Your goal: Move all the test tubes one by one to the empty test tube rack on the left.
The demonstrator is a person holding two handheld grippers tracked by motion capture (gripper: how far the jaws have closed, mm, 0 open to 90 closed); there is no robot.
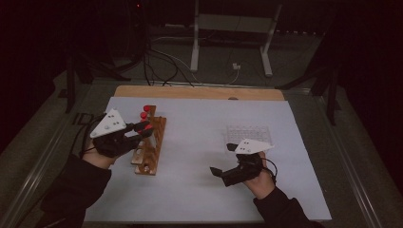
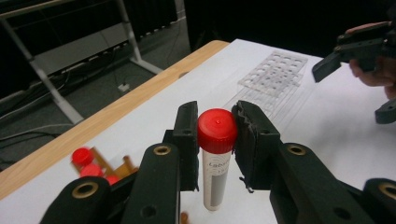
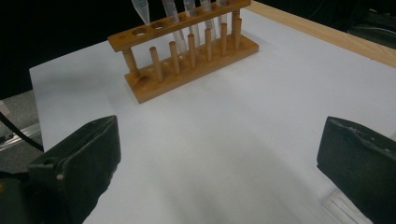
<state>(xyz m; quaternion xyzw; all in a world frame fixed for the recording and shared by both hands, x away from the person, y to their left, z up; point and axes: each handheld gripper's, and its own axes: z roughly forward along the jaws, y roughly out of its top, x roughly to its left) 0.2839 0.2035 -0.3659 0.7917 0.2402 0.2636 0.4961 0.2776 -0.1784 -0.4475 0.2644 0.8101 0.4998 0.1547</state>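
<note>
A wooden table (image 1: pixel 199 92) is carrying a white sheet (image 1: pixel 204 190) covering most of its top. A wooden tube rack (image 1: pixel 151 145) is standing on the sheet's left half, while what looks like a clear plastic rack (image 1: pixel 248 133) is sitting right of centre.

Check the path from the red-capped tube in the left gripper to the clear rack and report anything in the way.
Nothing visible blocks it. The left gripper holds the red-capped tube above the white sheet, and bare sheet lies before the clear rack. The right gripper is open beside the rack.
</note>
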